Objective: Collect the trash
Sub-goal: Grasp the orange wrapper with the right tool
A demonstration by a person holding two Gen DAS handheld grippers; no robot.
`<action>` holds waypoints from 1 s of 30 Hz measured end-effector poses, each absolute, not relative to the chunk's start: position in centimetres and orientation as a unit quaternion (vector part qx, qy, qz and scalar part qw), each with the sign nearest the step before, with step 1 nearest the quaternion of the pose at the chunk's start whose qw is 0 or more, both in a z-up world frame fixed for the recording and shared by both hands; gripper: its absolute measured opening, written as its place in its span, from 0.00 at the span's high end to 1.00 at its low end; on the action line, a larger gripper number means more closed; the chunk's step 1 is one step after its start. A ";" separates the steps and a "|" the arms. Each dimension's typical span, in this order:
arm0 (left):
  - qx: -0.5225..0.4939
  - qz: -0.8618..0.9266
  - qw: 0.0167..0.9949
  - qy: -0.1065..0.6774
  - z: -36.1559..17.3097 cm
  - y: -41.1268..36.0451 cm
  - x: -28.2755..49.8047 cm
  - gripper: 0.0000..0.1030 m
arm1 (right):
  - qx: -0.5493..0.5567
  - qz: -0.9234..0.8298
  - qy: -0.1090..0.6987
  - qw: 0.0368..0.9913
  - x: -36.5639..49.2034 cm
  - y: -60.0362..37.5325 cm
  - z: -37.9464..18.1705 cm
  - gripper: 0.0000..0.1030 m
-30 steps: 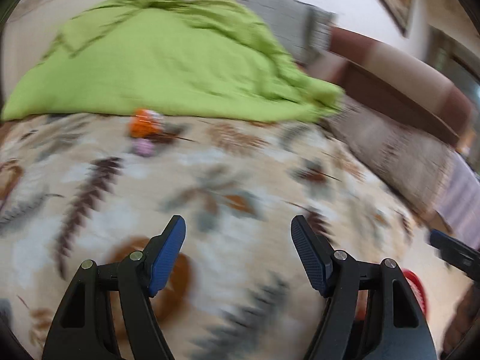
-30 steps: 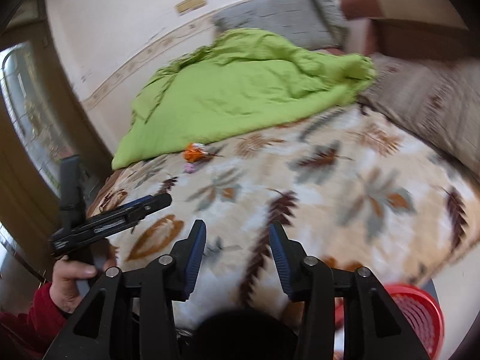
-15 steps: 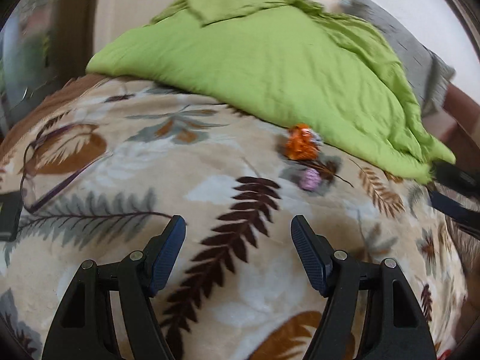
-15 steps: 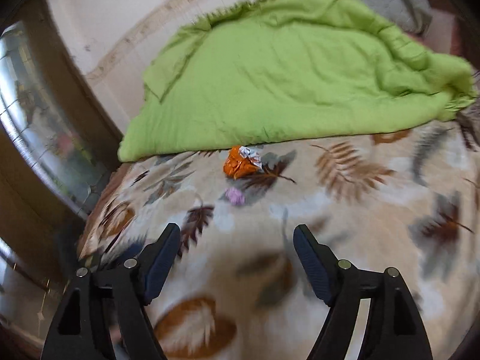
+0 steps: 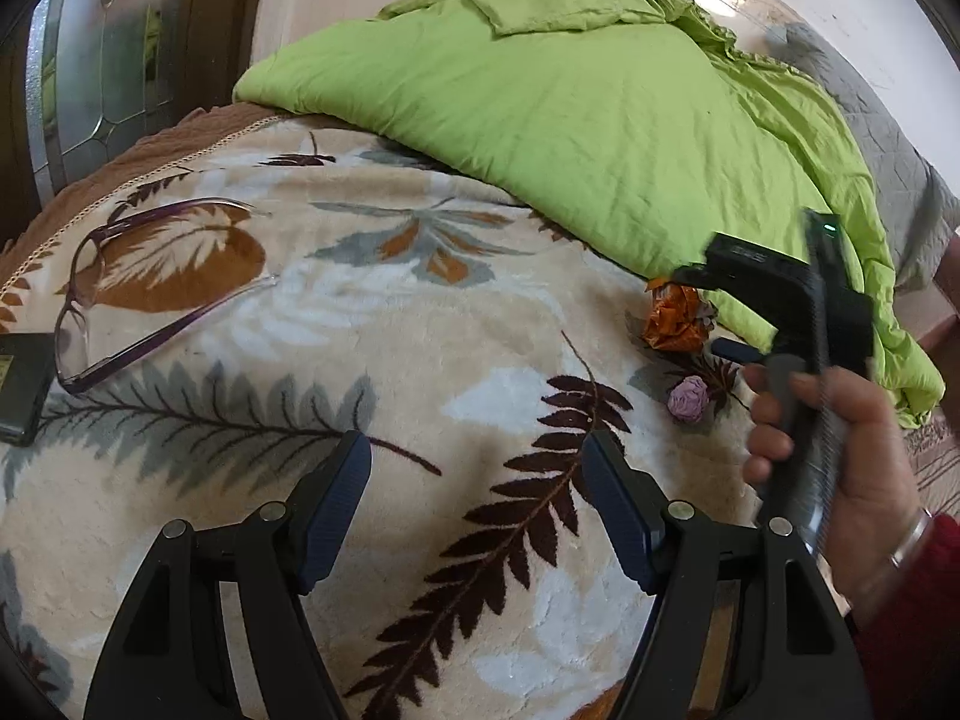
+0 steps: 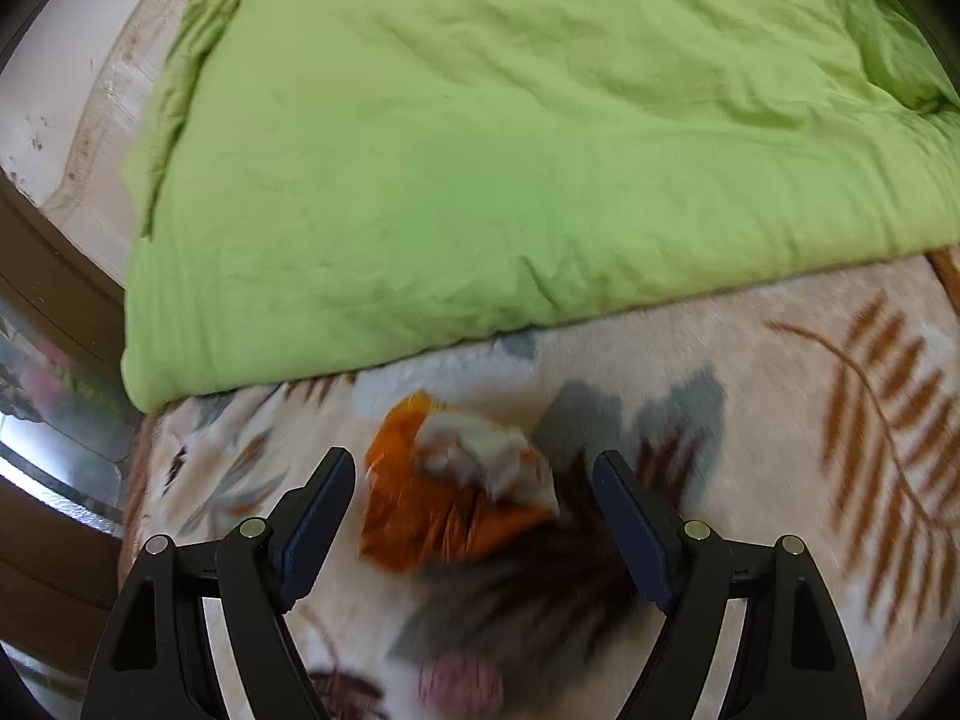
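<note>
Orange crumpled wrapper [image 6: 444, 492] on leaf-print bed blanket [image 6: 810, 450] | between right gripper [image 6: 474, 531] fingers, untouched, opening wide | left gripper [image 5: 477, 504] fingers wide, empty; wrapper at 2 o'clock

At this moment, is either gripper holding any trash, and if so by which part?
Nothing is held. The right gripper is opening around the orange wrapper, its pads not pressing it. The left gripper is open over bare blanket.

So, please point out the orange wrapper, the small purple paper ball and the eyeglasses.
orange wrapper [image 6: 444, 504], right wrist view, its orange middle.
purple paper ball [image 5: 688, 398], left wrist view, its centre.
eyeglasses [image 5: 84, 276], left wrist view, the front frame.
</note>
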State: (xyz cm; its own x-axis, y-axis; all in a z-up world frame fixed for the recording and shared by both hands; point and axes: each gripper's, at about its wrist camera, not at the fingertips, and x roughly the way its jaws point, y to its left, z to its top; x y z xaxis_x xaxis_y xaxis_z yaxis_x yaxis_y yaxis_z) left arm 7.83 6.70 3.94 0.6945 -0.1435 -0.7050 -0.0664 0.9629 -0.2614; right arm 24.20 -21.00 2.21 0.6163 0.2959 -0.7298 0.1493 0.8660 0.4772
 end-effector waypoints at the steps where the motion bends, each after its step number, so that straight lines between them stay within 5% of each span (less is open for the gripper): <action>1: -0.133 -0.024 0.910 0.392 3.9 6.5 7.8 0.30 | 0.256 0.044 0.439 0.860 24.8 -20.8 1.8 0.17; 4: -0.128 -0.031 0.910 0.393 3.9 6.1 7.8 0.30 | 0.249 0.050 0.454 0.854 25.8 -20.0 0.6 0.16; 8: -0.127 -0.041 0.909 0.396 3.8 5.9 7.8 0.30 | 0.218 0.045 0.446 0.867 25.3 -19.9 0.8 0.40; 20: -0.166 -0.048 0.904 0.391 4.3 7.9 7.7 0.30 | 0.231 0.170 0.460 0.840 13.2 -18.9 1.7 0.42; 26: -0.168 -0.146 0.889 0.400 4.4 5.7 7.2 0.31 | 0.252 0.136 0.365 0.886 4.4 -21.4 7.2 0.42; 30: -0.139 -0.247 0.868 0.408 4.7 2.3 6.0 0.40 | 0.239 0.103 0.313 0.913 -0.8 -23.1 9.1 0.41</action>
